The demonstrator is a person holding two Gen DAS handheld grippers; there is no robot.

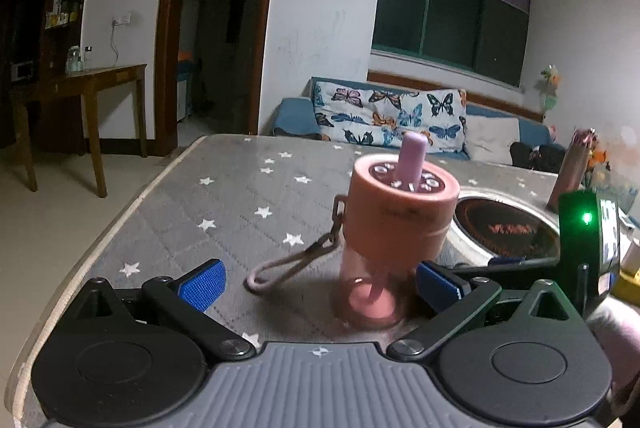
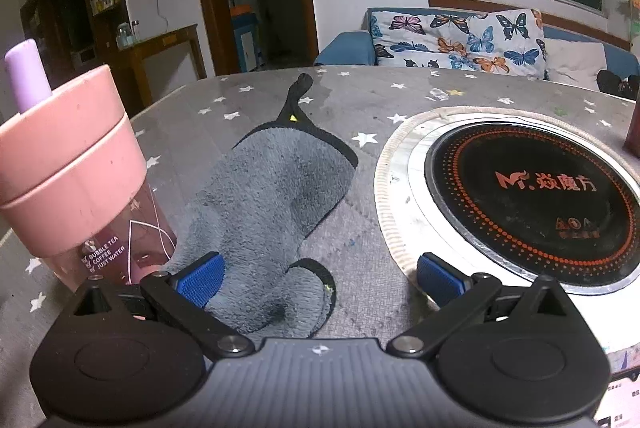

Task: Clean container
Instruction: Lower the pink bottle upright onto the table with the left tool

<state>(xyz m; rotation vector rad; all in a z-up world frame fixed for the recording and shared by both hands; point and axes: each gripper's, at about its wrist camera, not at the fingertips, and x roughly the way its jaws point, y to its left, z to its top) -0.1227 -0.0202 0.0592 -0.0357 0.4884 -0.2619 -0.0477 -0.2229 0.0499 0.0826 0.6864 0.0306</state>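
A pink cup (image 1: pixel 400 224) with a pink lid and a lilac straw (image 1: pixel 414 158) stands upright on the star-patterned tabletop (image 1: pixel 240 196). Its pink strap (image 1: pixel 288 264) trails off to the left. My left gripper (image 1: pixel 320 284) is open around the cup's base; the cup stands close to the right finger, and the left pad is well clear of it. In the right wrist view a grey cloth (image 2: pixel 272 196) with black edging lies flat on the table. My right gripper (image 2: pixel 320 280) is open wide just above its near edge. The cup (image 2: pixel 80 180) stands left of the cloth.
A round black induction hob (image 2: pixel 532 200) is set into the table on the right, with a dark bottle (image 1: pixel 572 168) behind it. The table's edge (image 1: pixel 132 204) curves away on the left. A black housing with a green light (image 1: pixel 586 218) stands close on the right.
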